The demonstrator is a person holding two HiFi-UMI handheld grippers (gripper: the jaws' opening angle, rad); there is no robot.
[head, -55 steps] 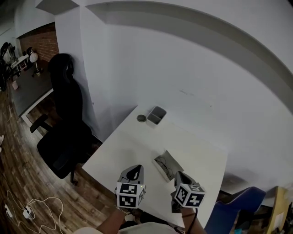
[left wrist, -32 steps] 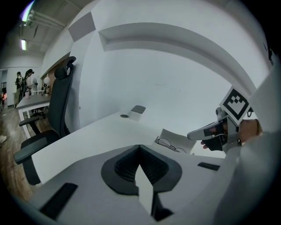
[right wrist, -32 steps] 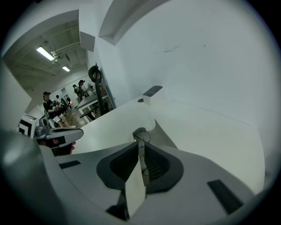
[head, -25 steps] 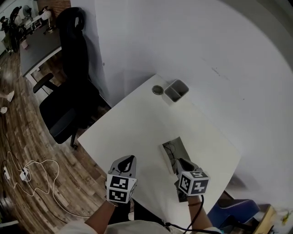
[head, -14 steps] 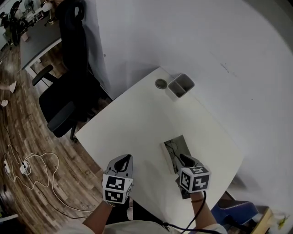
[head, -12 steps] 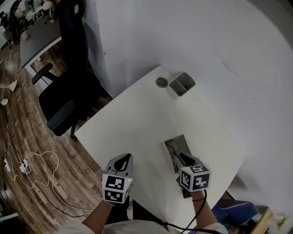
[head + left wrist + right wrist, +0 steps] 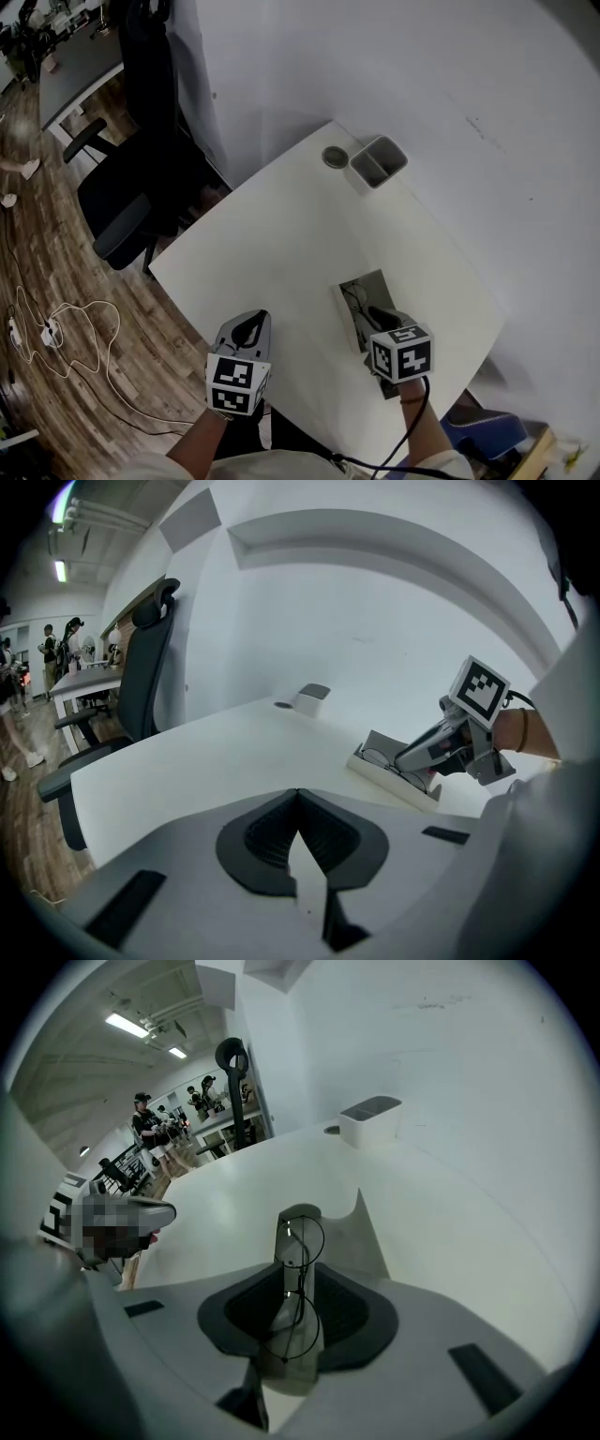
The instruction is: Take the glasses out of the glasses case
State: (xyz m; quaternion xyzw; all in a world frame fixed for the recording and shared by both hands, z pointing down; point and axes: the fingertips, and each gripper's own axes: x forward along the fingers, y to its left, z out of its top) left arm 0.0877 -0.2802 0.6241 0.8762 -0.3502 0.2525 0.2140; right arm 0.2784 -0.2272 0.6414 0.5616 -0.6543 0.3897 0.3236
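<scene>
The open grey glasses case (image 7: 367, 286) lies on the white table (image 7: 281, 253), near its right front corner. Thin wire-framed round glasses (image 7: 301, 1239) lie inside it. My right gripper (image 7: 376, 315) reaches into the case from the near side. Its jaws have closed in on the glasses, leaving only a narrow gap, with one lens deep between the pads (image 7: 347, 1312). In the left gripper view, the right gripper (image 7: 410, 758) has its tips in the case (image 7: 394, 782) beside the glasses (image 7: 375, 757). My left gripper (image 7: 250, 324) hangs shut and holds nothing over the table's near edge.
A white two-slot holder (image 7: 379, 162) and a small round dark object (image 7: 333, 156) stand at the table's far corner by the wall. A black office chair (image 7: 131, 187) is left of the table. A white cable (image 7: 56, 328) lies on the wooden floor.
My right gripper has moved forward from just short of the case until its tips are inside it, around the glasses. The left gripper has stayed at the near edge. The head view has shifted.
</scene>
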